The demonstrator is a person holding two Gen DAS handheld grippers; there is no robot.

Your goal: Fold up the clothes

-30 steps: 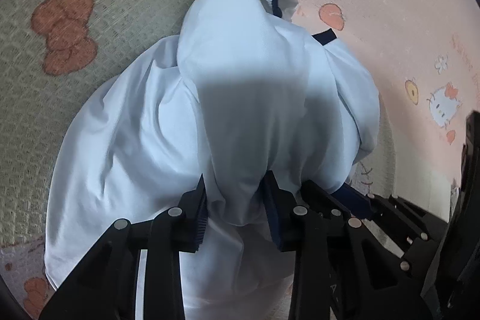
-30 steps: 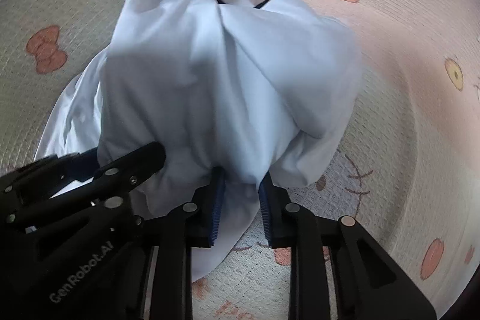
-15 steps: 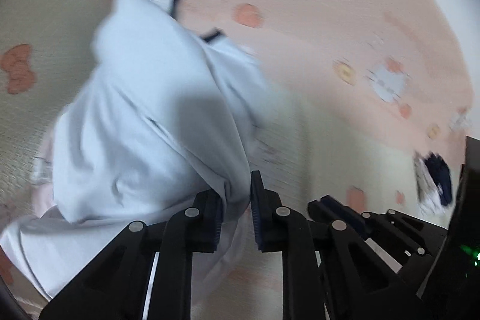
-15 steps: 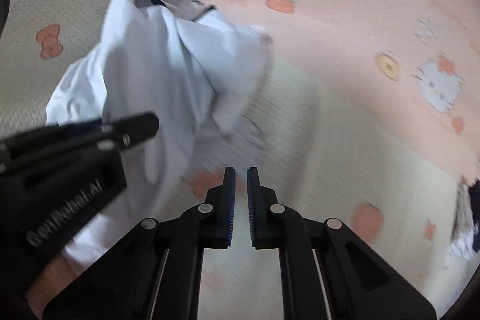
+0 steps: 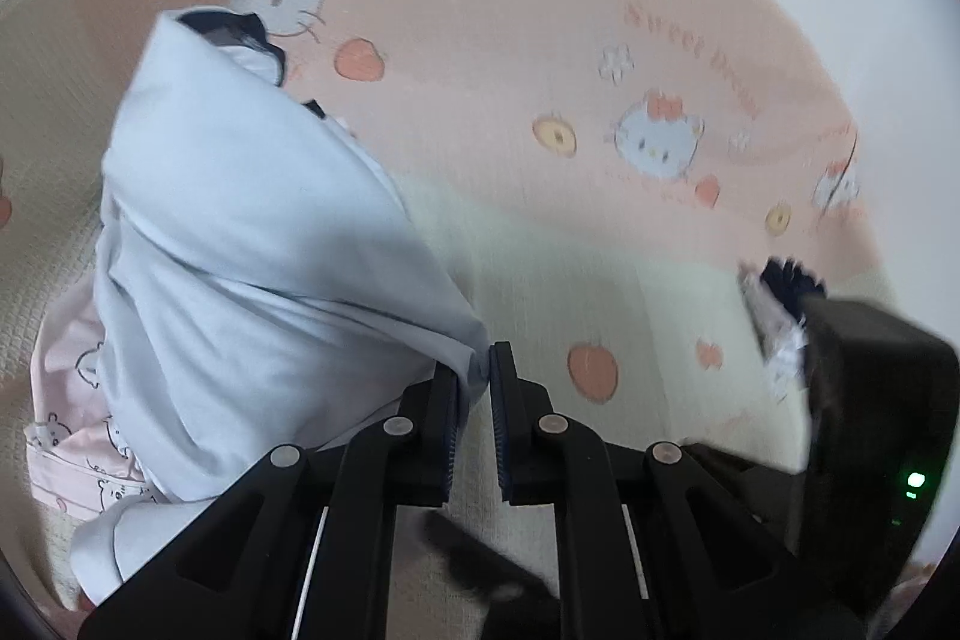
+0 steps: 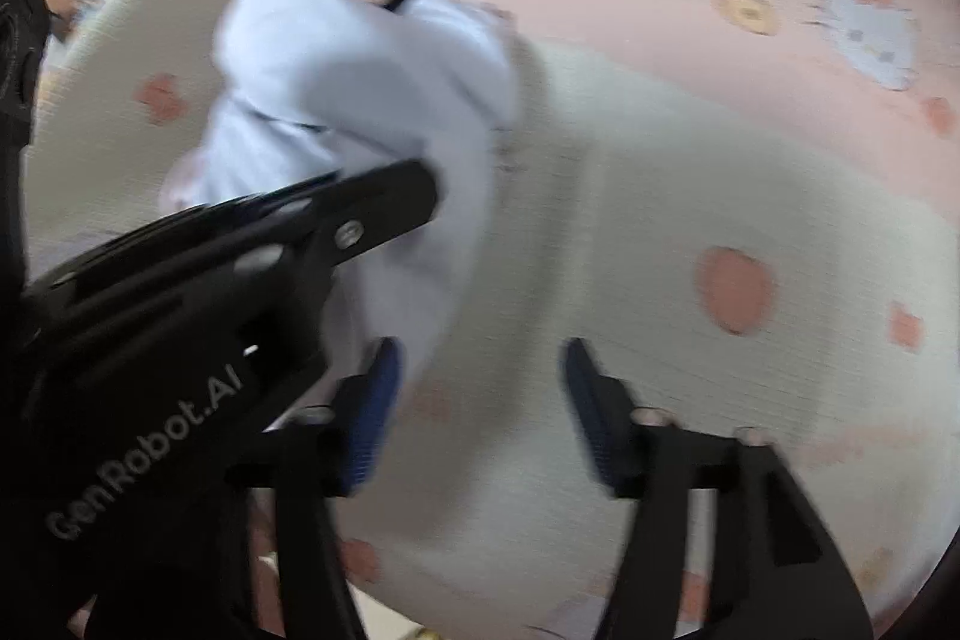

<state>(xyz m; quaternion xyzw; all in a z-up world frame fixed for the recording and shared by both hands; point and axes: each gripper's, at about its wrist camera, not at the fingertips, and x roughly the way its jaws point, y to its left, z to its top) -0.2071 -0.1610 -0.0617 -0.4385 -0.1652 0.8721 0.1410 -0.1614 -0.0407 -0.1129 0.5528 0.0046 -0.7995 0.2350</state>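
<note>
A pale blue shirt (image 5: 240,256) with dark navy trim lies bunched on the bed, at the left of the left wrist view. My left gripper (image 5: 477,370) is shut on a corner of that shirt at its lower right edge. In the right wrist view the same pale blue shirt (image 6: 360,76) sits at the upper left, blurred by motion. My right gripper (image 6: 480,364) is open with nothing between its fingers, just right of the shirt's hanging edge. The left gripper's body (image 6: 228,268) crosses the left of that view.
A pink and cream cartoon-cat bedsheet (image 5: 540,40) covers the bed. A pink printed garment (image 5: 72,412) lies under the shirt at the left. A small dark and white cloth item (image 5: 780,298) lies at the right. The right gripper's body (image 5: 870,400) shows at the right edge.
My right gripper let go of the shirt, moved right and opened wide. My left gripper kept its hold and pulled the shirt corner rightward; the shirt now lies further left in both views.
</note>
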